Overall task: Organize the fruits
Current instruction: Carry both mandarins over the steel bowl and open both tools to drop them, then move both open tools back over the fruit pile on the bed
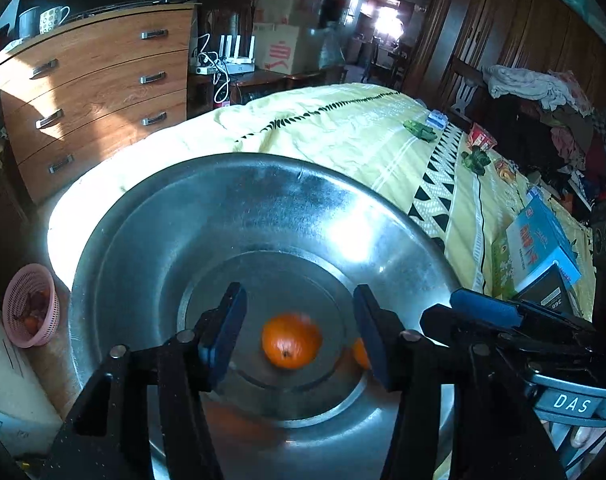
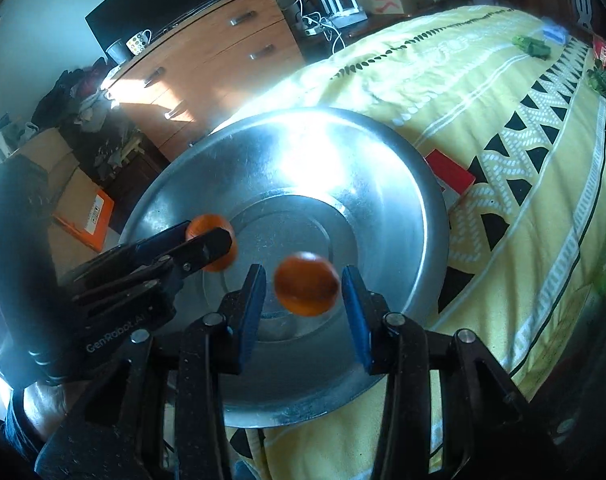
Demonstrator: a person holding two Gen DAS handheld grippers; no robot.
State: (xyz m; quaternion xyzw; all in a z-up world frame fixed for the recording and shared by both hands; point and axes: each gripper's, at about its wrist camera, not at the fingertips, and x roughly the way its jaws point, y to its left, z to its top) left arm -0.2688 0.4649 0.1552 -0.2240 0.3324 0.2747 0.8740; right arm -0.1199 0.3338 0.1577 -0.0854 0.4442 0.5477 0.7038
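Steel fills the middle of both wrist views: a wide, shallow metal basin (image 1: 231, 216) sits on the yellow patterned bedspread (image 1: 343, 128), with strong glare on its far wall.

Your left gripper (image 1: 299, 332) hangs over the basin with its blue-padded fingers (image 1: 223, 332) spread wide. Between them in the left wrist view, an orange (image 1: 291, 340) shows slightly blurred over the basin's flat bottom, touching neither pad. A second orange (image 1: 360, 354) peeks out just behind the right-hand finger in that frame. At the lower right of the same frame your right gripper (image 1: 483, 308) shows from the side.

Your right gripper (image 2: 303, 296) is also spread, its pads well apart. In the right wrist view an orange (image 2: 306, 284) sits between the pads, blurred; a clear gap separates it from the left pad and it lies very near the right one, though you cannot tell whether it touches. At the left of that frame, your left gripper (image 2: 207, 250) reaches in over the basin, and the other orange (image 2: 211, 232) shows partly behind its black finger.

Beside the basin's right rim in the right wrist view lies a red and white box (image 2: 451, 176). A wooden chest of drawers (image 1: 95, 92) stands in the upper left of the left wrist view, a pink basket (image 1: 31, 304) at its lower left edge, and a blue box (image 1: 543, 240) lies on the bedspread at its right.
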